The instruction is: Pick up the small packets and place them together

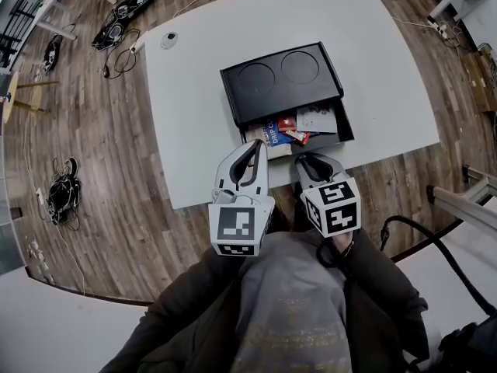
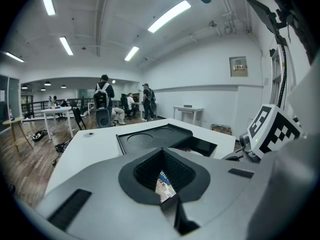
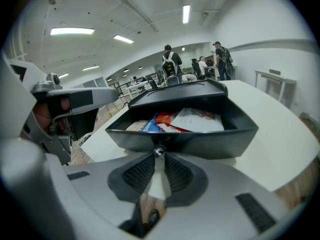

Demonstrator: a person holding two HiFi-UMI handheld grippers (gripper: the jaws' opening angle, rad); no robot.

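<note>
The black box (image 1: 279, 80) sits mid-desk (image 1: 194, 92) with its drawer (image 1: 347, 128) drawn out toward 6 o'clock. That leaves the loose packets (image 1: 293, 128) inside, red, blue and white, exposed from above.

The right gripper (image 3: 159, 155) is clamped on the small metal knob (image 3: 159, 150) at the middle of the drawer front. Its jaw tips pinch the knob while the rest of the pads stand slightly apart. That grip is what lets the drawer slide, and I judge it is there to hold the drawer open for access.

The left gripper (image 1: 258, 146) hangs at the drawer's 7 o'clock corner, angled gently down toward it. In the left gripper view its jaw tips meet, and a blue-and-brown printed packet (image 2: 165, 184) stands between the pads, apparently pinched there, though the contact itself is hard to make out. Its position at the drawer's edge suits adding this packet to the ones already inside.
</note>
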